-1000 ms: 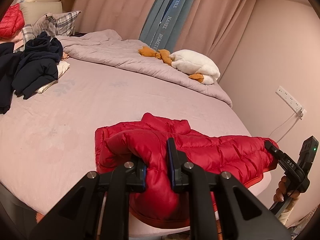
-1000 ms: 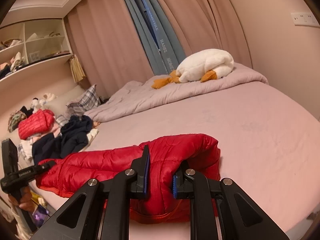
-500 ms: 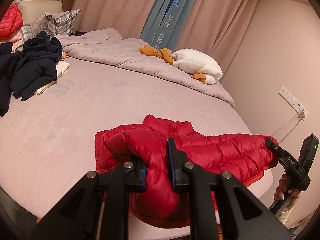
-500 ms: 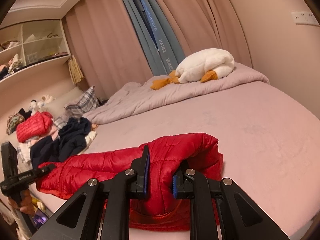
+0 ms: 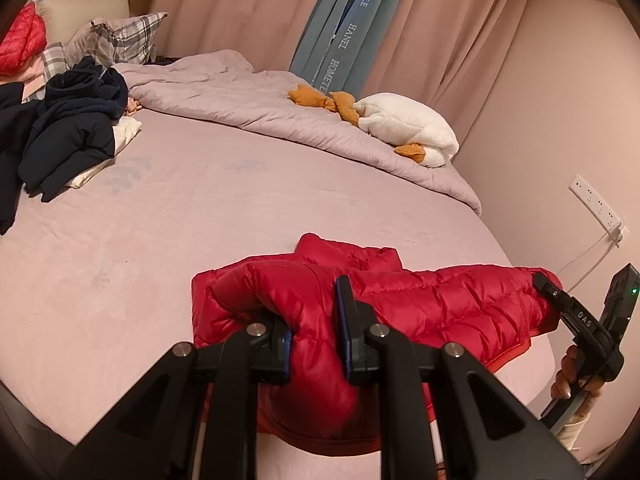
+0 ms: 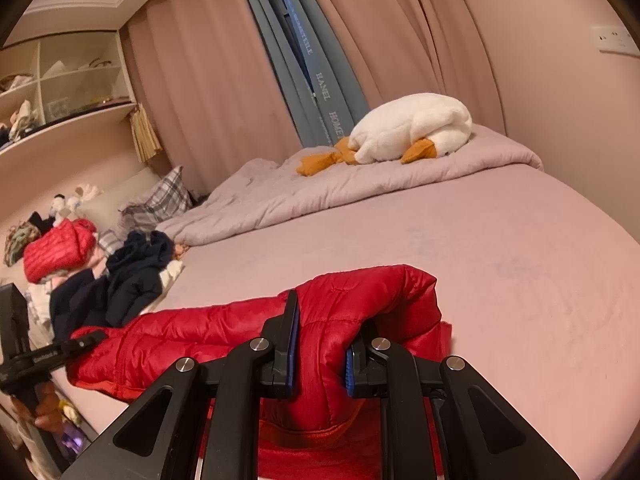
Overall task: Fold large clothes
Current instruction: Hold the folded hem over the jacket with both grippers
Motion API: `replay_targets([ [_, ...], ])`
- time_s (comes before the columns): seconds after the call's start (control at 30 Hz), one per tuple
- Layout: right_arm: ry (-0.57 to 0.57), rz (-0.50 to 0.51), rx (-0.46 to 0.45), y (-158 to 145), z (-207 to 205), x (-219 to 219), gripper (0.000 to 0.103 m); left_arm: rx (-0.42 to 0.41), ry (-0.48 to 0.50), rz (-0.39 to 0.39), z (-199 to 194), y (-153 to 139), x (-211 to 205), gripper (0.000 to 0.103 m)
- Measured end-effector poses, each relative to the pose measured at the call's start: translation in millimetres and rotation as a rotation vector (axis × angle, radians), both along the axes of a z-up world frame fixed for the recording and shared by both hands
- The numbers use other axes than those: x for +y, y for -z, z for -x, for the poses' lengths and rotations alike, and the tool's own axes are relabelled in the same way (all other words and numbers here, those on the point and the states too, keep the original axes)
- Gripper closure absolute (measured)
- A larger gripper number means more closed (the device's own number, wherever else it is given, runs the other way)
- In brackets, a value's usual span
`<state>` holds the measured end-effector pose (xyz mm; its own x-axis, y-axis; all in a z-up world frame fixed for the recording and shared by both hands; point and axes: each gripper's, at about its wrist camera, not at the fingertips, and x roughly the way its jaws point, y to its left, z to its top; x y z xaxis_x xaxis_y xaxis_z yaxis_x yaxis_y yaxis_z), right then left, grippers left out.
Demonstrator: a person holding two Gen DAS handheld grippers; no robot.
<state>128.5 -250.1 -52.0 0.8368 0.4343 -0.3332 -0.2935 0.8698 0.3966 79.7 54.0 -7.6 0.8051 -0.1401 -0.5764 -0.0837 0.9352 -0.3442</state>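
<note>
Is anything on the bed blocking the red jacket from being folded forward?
Nothing visible. Both claws, left and right, grip the red jacket; the sheet ahead lies bare, dark clothes far aside.

A glossy red quilted puffer jacket [image 5: 420, 308] lies on a plain mauve-pink bedsheet [image 5: 180, 216]. A white plush goose with orange feet [image 6: 412, 128] rests on a lilac-grey duvet [image 6: 320, 188]. Grey-and-white plaid pillows [image 5: 120, 36] sit by navy clothes [image 5: 68, 136] and dusty-pink curtains [image 6: 208, 80].

Red quilted puffer jacket [image 5: 420, 300], folded lengthwise, stretched along near bed edge, hem overhanging.
</note>
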Motion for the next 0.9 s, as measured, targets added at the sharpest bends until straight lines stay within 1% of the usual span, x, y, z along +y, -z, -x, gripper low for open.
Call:
replay_targets([
  [0.3, 0.003, 0.041, 0.027, 5, -30, 13, 0.085, 0.047, -0.017, 0.008, -34, 11, 11, 0.084],
  [0.5, 0.015, 0.090, 0.051, 12, -50, 25, 0.085, 0.092, -0.029, -0.022, -59, 25, 11, 0.084],
  [0.63, 0.021, 0.122, 0.078, 18, -63, 33, 0.085, 0.138, -0.043, -0.034, -78, 38, 14, 0.084],
  [0.9, 0.040, 0.167, 0.137, 32, -85, 43, 0.085, 0.176, -0.063, -0.060, -99, 54, 13, 0.083],
])
